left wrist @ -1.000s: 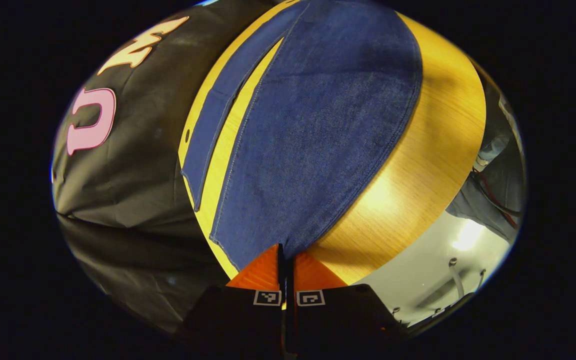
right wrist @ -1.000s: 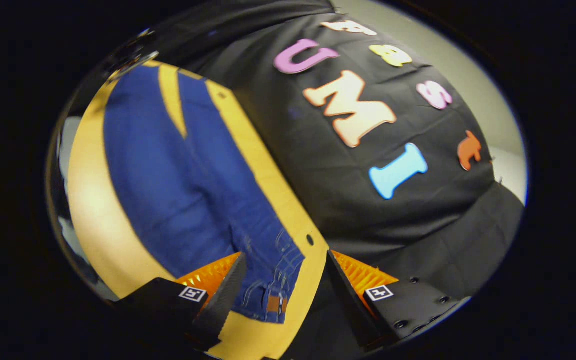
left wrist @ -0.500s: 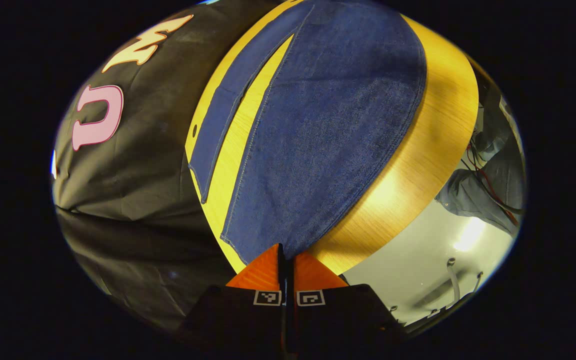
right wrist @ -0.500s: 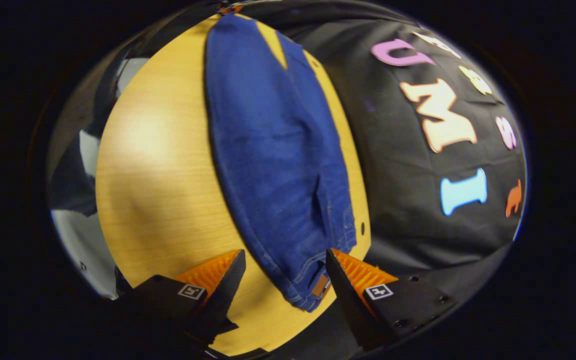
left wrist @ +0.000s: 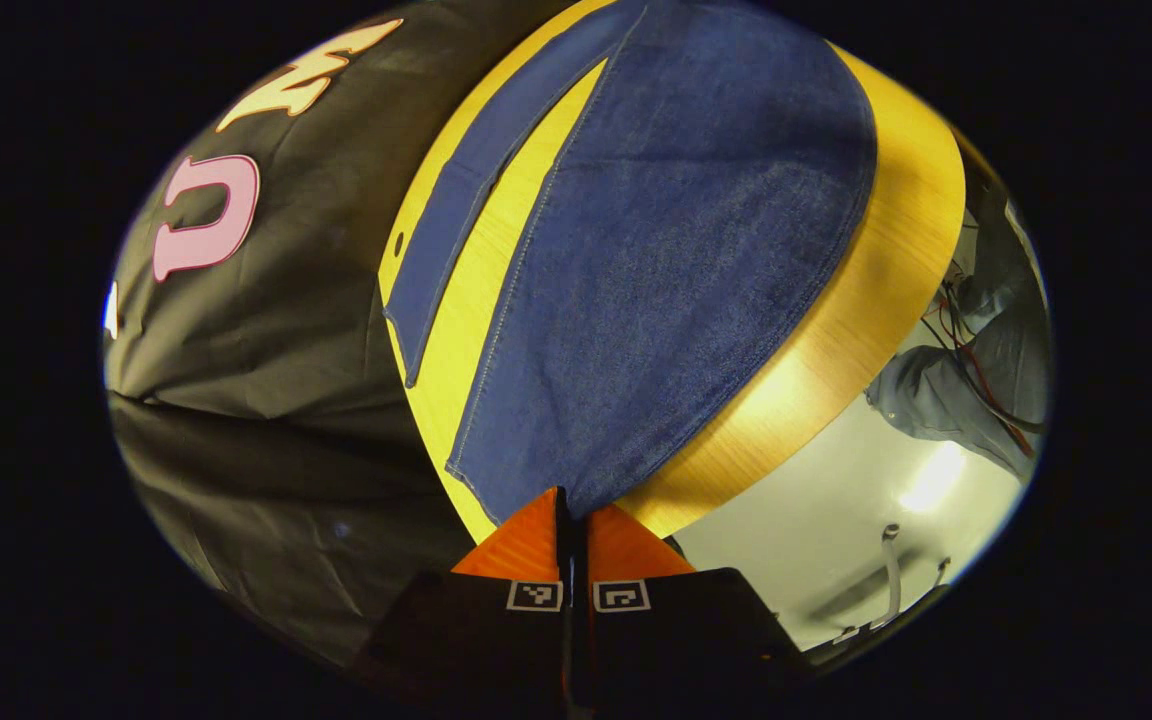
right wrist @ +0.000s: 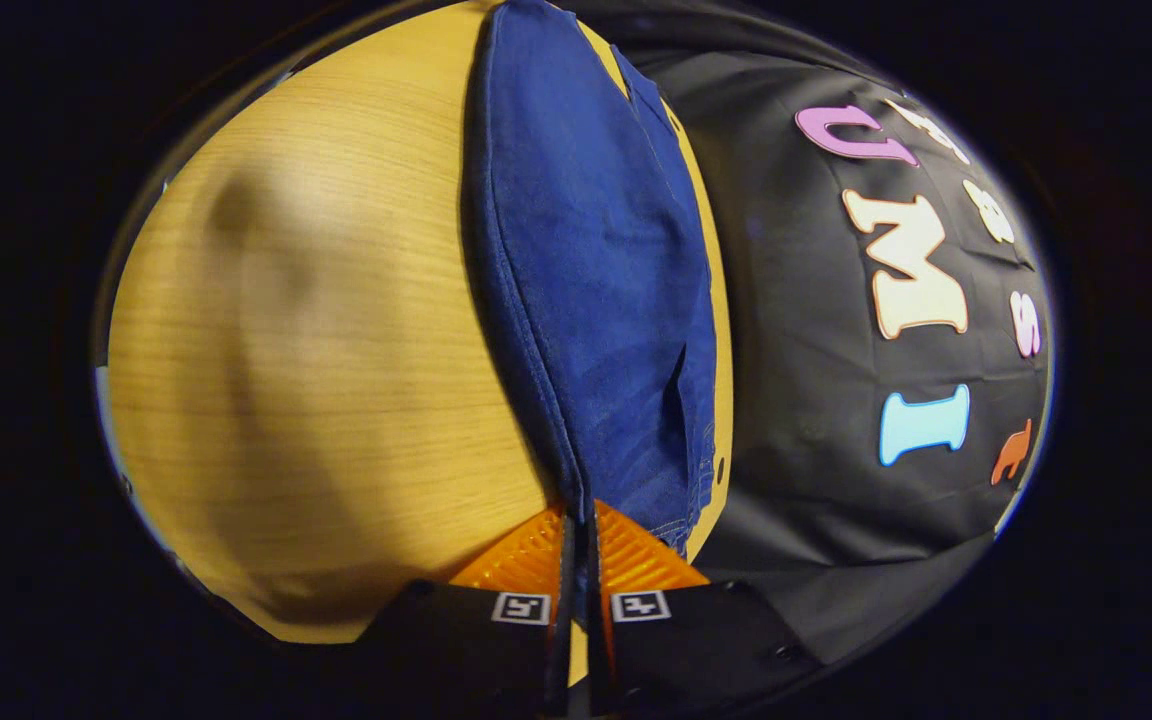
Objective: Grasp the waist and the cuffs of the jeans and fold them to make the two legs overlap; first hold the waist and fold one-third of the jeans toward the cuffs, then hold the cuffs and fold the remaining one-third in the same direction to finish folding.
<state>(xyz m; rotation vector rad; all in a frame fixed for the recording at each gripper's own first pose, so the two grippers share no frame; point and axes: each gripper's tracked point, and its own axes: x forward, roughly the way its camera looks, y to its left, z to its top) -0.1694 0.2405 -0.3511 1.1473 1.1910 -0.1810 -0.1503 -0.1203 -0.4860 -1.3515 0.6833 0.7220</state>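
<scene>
— Where the jeans meet the left gripper, what is recorded?
— Item one: jaws drawn together on the near corner of a trouser leg, at its cuff end. The leg spreads away from the jaws, broad and flat, over the bench. A second, narrower strip of denim lies beside it toward the black cloth wall, a wedge of bare bench between the two.

— And at the right gripper?
— Item two: jaws likewise closed, pinching a doubled edge of the jeans at the waist end. The cloth runs straight ahead from the jaws in a long band, stitched seam down its left border, pale topstitching near the bottom hem.

— Materials?
— Jeans: dark blue denim, fine grainy weave, light thread on the seams. Bench: pale wood-grain top with a rounded edge and a small dark hole near the wall side. Wall: black cloth, creased. Floor: pale, glossy, with a glare spot.

— Pose?
— Both grippers point lengthwise along the garment from opposite ends, low over the bench
</scene>
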